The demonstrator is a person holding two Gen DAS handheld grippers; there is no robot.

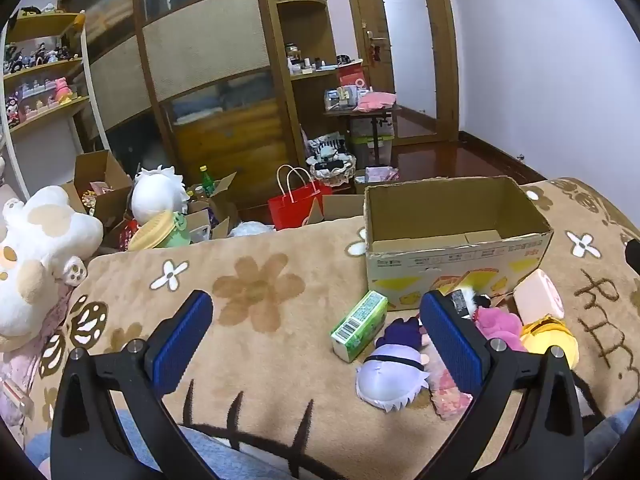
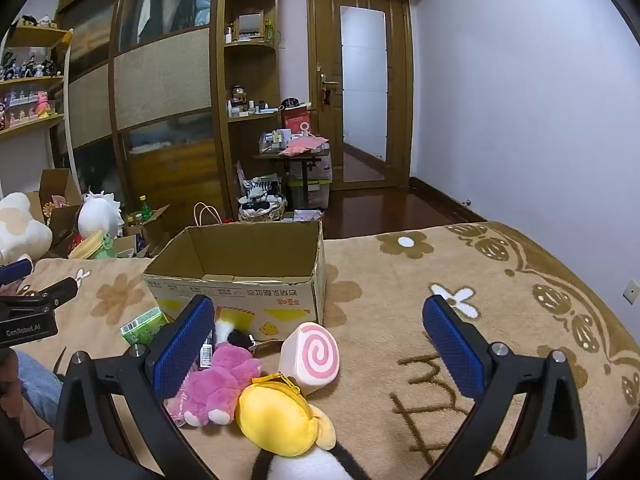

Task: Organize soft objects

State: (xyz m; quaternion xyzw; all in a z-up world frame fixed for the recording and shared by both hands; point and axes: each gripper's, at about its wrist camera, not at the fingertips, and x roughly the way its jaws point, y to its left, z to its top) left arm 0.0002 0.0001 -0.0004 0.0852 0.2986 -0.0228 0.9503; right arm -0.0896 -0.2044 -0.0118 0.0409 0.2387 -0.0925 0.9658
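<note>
Plush toys sit crammed together by the cardboard box (image 2: pixel 240 280); both grippers gape empty, so the right gripper (image 2: pixel 320 336) could easily snag two together.

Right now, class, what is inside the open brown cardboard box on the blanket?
The cardboard box shows only bare walls and folded bottom flaps; its near wall hides part of the floor.

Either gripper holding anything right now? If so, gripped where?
Nothing held. The left gripper and right gripper both stand wide open above the blanket, pads touching none of the plush toys.
</note>
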